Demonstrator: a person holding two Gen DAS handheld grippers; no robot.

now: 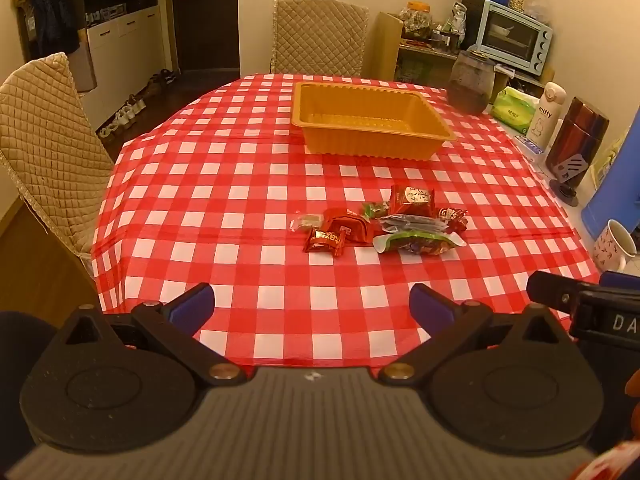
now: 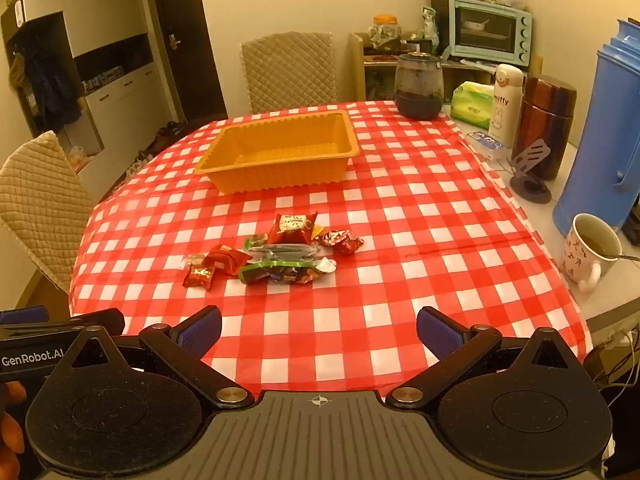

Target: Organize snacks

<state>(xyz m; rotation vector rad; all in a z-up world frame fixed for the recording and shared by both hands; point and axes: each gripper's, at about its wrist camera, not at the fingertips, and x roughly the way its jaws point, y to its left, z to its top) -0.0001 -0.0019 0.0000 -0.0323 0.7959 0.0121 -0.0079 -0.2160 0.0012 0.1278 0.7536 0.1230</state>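
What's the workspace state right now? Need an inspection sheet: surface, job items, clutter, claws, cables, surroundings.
Surface: table under a red-and-white checked cloth, lying flat.
Job's things: orange tray empty, at the far side; pile of wrapped snacks loose on the cloth, nearer than the tray, apart from it.
Clutter: along the right edge, a mug with a spoon, blue flask, dark red canister, white bottle, green tissue pack, dark jar.
Claws: left claw open, empty; right claw open, empty; both short of the snacks.
Cables: some wires off the table's right edge.
Surroundings: two quilted chairs, toaster oven on a shelf.
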